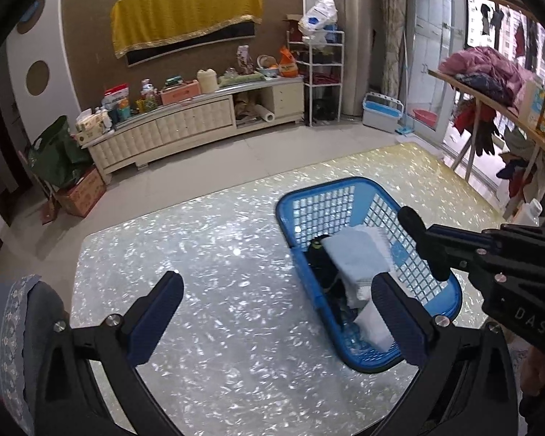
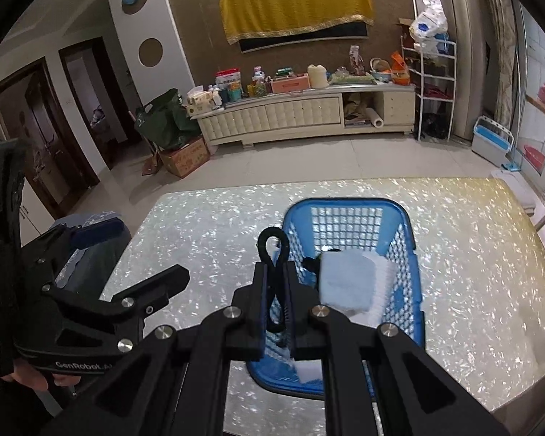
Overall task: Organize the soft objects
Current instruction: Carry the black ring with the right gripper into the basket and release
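Note:
A blue plastic basket (image 1: 443,290) (image 2: 407,225) stands on the shiny mottled table (image 1: 200,254) (image 2: 207,225). Inside it lie a folded light blue towel (image 1: 356,254) (image 2: 347,283), white cloths (image 1: 372,321) and a black item (image 1: 318,258). My right gripper (image 2: 276,272) (image 1: 432,250) is shut on a black looped band (image 2: 272,245) whose loop sticks up past the fingertips, over the basket's near left corner. To the left of the basket my left gripper (image 1: 276,283) (image 2: 141,250) stands wide open over the table, with nothing between its fingers.
A chair with a blue-grey patterned cover (image 1: 14,312) stands at the table's left edge. Beyond the table is tiled floor (image 1: 272,152), then a cluttered cream TV cabinet (image 1: 185,120). A wooden rack (image 1: 490,105) piled with clothes stands on the right.

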Action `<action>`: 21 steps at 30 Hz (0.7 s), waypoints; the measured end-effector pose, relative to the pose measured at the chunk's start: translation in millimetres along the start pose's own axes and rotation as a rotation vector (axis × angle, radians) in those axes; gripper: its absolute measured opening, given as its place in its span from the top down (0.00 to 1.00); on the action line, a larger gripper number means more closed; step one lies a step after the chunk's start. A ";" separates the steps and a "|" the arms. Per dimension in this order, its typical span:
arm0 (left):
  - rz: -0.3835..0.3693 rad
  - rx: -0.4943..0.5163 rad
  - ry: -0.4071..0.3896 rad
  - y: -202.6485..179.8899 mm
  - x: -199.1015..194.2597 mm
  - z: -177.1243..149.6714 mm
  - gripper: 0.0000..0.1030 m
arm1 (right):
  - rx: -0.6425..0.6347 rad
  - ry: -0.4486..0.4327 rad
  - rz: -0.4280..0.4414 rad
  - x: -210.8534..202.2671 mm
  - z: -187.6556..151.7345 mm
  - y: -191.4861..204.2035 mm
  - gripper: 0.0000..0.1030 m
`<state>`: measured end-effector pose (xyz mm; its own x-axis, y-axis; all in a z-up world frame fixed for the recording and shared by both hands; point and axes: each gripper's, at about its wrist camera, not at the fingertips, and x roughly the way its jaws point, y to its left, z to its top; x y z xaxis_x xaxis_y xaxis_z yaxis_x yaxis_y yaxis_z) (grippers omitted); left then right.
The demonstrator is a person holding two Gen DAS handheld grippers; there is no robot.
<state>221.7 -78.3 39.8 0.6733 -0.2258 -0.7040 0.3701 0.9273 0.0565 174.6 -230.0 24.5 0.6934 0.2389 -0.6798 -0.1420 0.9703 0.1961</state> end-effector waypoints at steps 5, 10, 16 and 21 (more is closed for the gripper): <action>-0.013 0.018 0.033 -15.2 25.3 2.2 0.00 | 0.029 0.037 -0.009 13.9 -3.2 -14.2 0.92; -0.018 0.026 0.078 -21.4 54.0 2.9 0.00 | 0.056 0.088 -0.016 37.7 -5.3 -28.8 0.92; 0.031 0.059 0.116 -22.0 82.3 1.5 0.00 | 0.075 0.173 -0.012 73.3 -5.6 -36.8 0.92; 0.031 0.057 0.125 -15.4 92.8 3.7 0.00 | 0.073 0.216 -0.025 97.9 -3.5 -37.6 0.92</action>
<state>280.9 -114.6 -23.7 0.6018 -0.1549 -0.7835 0.3880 0.9142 0.1173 245.3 -243.0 -51.9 0.5274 0.2257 -0.8191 -0.0698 0.9723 0.2229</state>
